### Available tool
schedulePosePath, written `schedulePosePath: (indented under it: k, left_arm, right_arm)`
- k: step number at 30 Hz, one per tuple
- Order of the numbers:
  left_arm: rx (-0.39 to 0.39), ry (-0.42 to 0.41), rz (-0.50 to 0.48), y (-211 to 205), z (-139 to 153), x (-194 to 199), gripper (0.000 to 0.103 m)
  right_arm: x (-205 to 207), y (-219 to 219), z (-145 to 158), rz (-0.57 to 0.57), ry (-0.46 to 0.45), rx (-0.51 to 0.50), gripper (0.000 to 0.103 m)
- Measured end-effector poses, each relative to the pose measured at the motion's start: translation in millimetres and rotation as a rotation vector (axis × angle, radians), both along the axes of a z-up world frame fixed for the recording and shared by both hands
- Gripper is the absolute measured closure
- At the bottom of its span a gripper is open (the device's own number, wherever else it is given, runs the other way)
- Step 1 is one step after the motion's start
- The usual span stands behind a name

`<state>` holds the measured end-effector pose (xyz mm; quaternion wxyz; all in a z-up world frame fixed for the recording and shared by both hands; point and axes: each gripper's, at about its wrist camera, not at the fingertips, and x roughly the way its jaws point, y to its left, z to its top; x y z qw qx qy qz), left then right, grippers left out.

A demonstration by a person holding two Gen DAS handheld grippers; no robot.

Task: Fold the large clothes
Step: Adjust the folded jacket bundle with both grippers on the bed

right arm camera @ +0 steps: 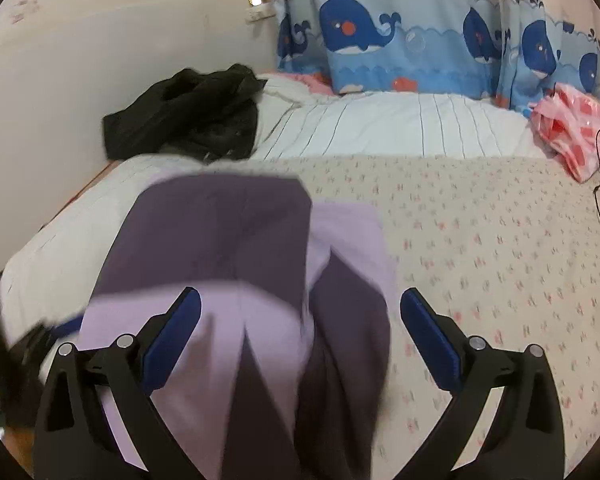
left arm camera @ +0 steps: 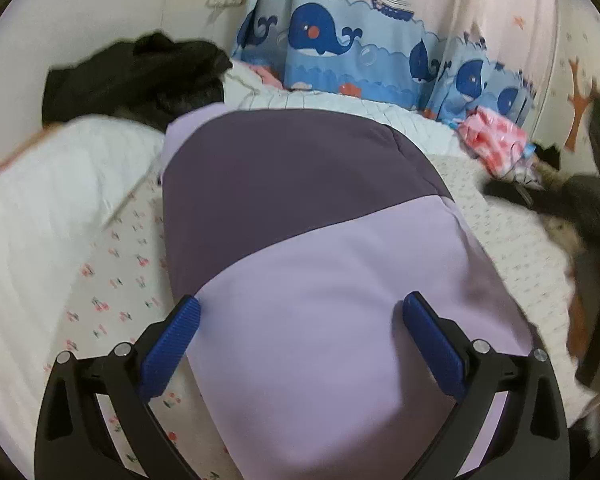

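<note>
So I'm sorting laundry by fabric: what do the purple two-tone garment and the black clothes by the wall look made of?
Purple two-tone garment: likely a smooth, matte knit such as cotton jersey or fleece; it lies in soft, rounded folds with no sheen. Black clothes: probably a thicker woven or synthetic fabric, crumpled in stiff bunched folds; blur leaves this open.
</note>
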<state>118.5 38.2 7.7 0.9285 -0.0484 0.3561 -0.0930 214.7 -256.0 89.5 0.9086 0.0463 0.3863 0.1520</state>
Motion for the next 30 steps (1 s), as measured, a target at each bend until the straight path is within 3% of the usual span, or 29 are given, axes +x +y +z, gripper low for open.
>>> schedulePosePath:
  k: [4,8,10,13,15,17,21,25,27,28,30]
  left_arm:
    - [-0.164,0.084,0.005,34.0,-4.2,11.1,0.006]
    - [-0.473,0.214,0.035,81.7,-28.4,32.7,0.006]
    - [-0.538,0.251,0.023,87.0,-34.7,43.6,0.006]
    - [-0.522,0.285,-0.013,82.5,-41.5,57.6,0.005]
    - [-0.528,0.324,-0.041,75.5,-46.9,62.0,0.005]
    - [-0.475,0.33,-0.072,63.9,-44.5,62.6,0.005]
    - [-0.317,0.197,-0.103,36.9,-9.0,44.0,0.005]
    - [-0.245,0.036,-0.041,56.6,37.5,22.9,0.006]
    - [-0.113,0.027,0.014,61.8,44.0,22.5,0.006]
    - [-0.067,0.081,0.053,66.6,33.4,29.4,0.005]
    - [-0.055,0.178,0.107,75.1,6.2,43.9,0.005]
  right_arm:
    - [7.8,-54.3,-39.4,-0.069,0.223,0.203,0.007]
    - [20.4,-78.4,-68.7,-0.099,0.341,0.361,0.007]
    - [30.7,-74.8,-78.1,-0.084,0.38,0.382,0.007]
    - [47.0,-64.6,-93.9,-0.079,0.437,0.358,0.007]
    - [58.1,-54.3,-119.3,-0.055,0.533,0.414,0.007]
    - [63.1,-46.7,-144.9,-0.021,0.595,0.548,0.006]
    - [59.8,-35.8,-142.9,0.042,0.533,0.716,0.006]
    - [68.0,-3.1,-136.7,0.164,0.493,0.892,0.006]
    - [72.4,21.4,-139.9,0.18,0.523,0.841,0.006]
    - [75.9,33.9,-147.4,0.159,0.576,0.756,0.006]
    - [78.5,34.3,-155.7,0.1,0.61,0.641,0.006]
